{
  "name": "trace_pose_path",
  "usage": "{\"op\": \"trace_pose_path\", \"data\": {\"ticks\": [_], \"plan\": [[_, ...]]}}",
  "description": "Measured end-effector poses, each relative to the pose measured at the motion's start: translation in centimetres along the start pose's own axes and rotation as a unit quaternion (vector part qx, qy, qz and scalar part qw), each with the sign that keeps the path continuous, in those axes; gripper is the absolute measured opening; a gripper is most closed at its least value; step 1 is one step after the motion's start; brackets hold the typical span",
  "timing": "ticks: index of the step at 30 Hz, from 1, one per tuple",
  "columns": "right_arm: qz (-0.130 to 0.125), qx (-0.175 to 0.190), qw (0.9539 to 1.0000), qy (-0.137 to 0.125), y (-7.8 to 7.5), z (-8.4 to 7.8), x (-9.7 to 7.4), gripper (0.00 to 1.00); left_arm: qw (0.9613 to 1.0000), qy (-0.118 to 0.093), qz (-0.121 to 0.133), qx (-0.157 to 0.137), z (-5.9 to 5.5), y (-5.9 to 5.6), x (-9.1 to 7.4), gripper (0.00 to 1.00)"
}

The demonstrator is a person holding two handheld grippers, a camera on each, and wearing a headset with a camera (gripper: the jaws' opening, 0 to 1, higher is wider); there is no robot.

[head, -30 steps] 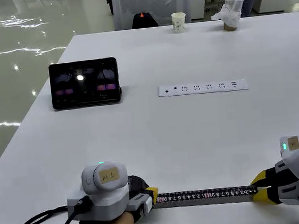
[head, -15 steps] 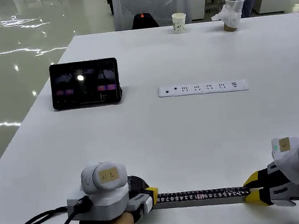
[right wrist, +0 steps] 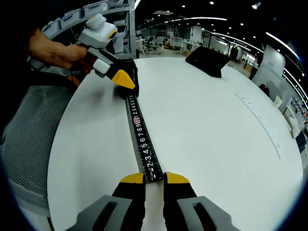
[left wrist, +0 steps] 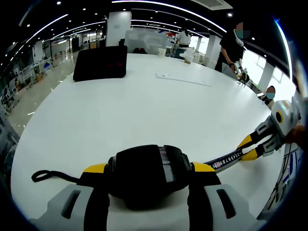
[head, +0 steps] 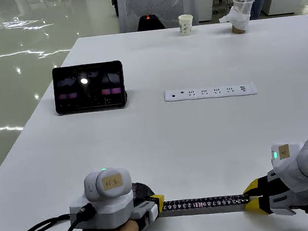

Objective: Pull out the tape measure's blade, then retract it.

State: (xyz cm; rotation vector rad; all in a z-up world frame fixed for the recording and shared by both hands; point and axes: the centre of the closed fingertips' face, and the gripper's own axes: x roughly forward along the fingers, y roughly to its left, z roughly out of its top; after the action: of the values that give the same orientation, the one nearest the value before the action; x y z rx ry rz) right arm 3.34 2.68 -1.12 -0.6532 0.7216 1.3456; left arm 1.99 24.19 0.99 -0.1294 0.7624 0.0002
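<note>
The left claw [left wrist: 148,167] clamps the black tape-measure case [left wrist: 144,180] near the white worktop's [head: 200,138] front edge. The right claw [right wrist: 154,179] pinches its drawn-out numbered blade [right wrist: 140,132]. A white paper cup [head: 186,24] and a clear plastic cup [head: 241,7] stand at the far edge, contents unclear. A glossy floor [head: 11,64] lies to the left.

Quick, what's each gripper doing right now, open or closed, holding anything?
Left gripper: shut on the tape measure case.
Right gripper: shut on the blade, at its end.

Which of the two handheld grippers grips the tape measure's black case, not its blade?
The left gripper: its yellow-tipped jaws clamp the black case, while the right gripper pinches the end of the numbered blade.
</note>
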Motion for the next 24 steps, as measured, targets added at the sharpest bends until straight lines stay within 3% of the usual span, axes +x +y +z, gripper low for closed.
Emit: {"op": "trace_pose_path", "data": {"ticks": [24], "plan": [[0.009,-0.005,0.9998,-0.014,0.9,2.4,1.8,0.11,1.0000,0.001,-0.001,-0.007,0.0,0.1,-0.1,0.61]]}}
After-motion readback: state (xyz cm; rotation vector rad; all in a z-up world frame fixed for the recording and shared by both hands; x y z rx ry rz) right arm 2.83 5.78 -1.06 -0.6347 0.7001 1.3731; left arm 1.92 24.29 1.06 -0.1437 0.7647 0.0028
